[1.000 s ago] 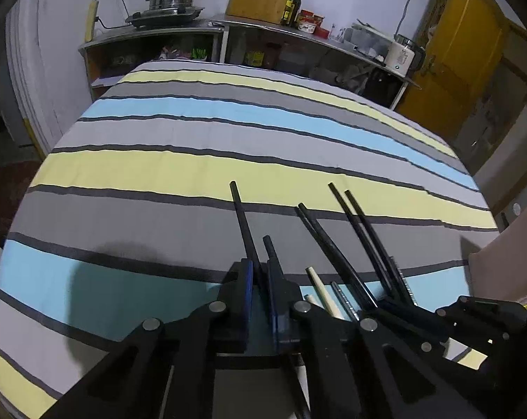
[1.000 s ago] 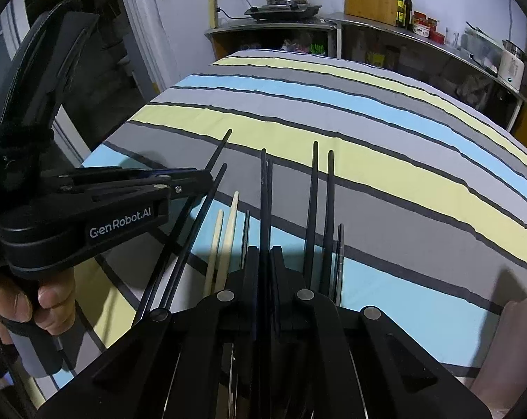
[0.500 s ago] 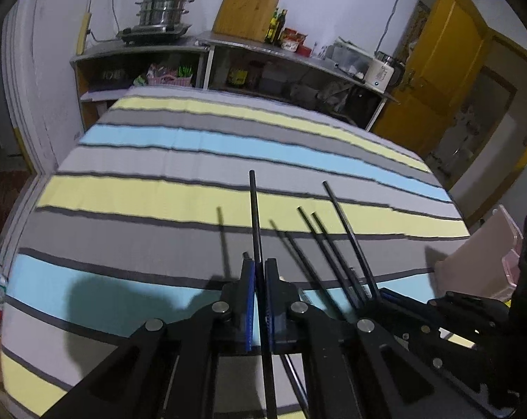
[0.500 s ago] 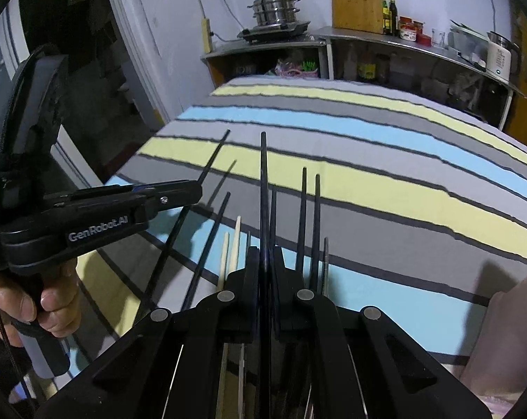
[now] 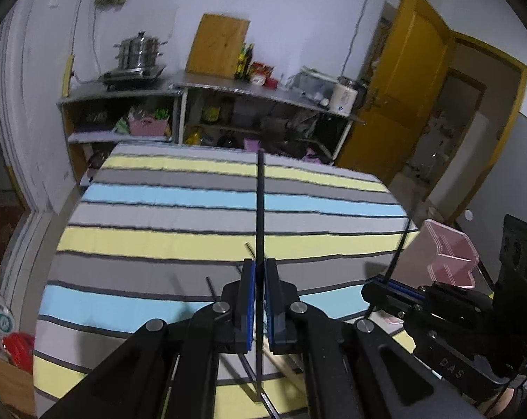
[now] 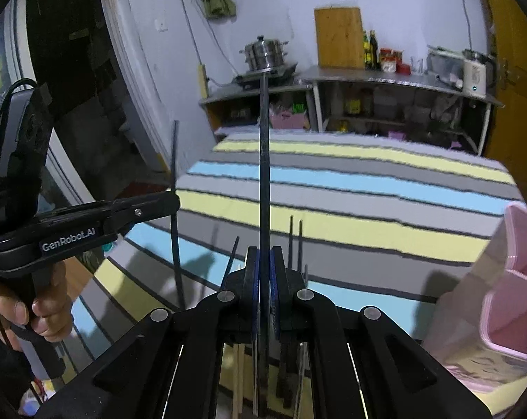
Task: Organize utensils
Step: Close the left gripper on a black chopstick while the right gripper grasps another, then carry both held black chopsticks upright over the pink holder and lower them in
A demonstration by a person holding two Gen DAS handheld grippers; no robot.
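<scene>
2 grippers (image 5: pixel 260 300) (image 6: pixel 263 289), each clamping 1 black chopstick (image 5: pixel 260 209) (image 6: pixel 264 160); 1 pink organizer (image 6: pixel 507 296).

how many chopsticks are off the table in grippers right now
2. One black chopstick is clamped in the left gripper, another in the right gripper. More lie on the table, partly hidden behind the grippers.

Chopsticks (image 6: pixel 295 244) lie on the desk (image 6: pixel 368 188) near its front edge. A holder (image 6: pixel 507 279) stands at the desk's right end. Behind the desk, shelves (image 5: pixel 207 111) carry a pot (image 5: pixel 138 52).
</scene>
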